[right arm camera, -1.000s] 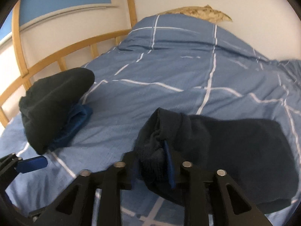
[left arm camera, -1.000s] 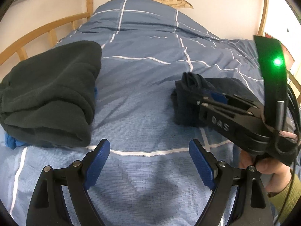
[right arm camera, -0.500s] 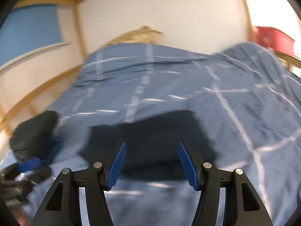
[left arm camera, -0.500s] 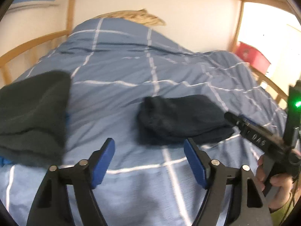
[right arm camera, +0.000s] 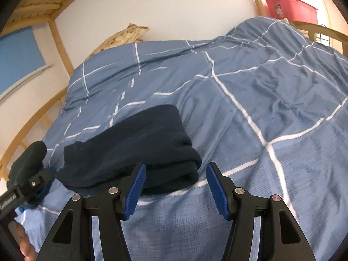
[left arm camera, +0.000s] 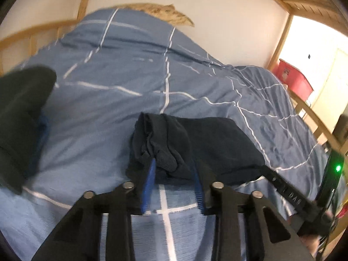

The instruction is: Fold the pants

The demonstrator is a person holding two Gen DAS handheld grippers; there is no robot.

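Moved in close to the folded navy pants (left arm camera: pixel 208 143) since a second ago: left gripper (left arm camera: pixel 174 184), jaws just closing, now pinching the bunched near end. Right gripper (right arm camera: pixel 174 187) let go, half open, holding nothing, left pad by the pants' near edge. Pants lying on the blue bed cover (right arm camera: pixel 271 100). Only in the left view: green light (left arm camera: pixel 337 168). Dark green pile (left arm camera: pixel 19 117) off to the left.

Soft daylight glares from the right — edges bowed, slightly motion-blurred.
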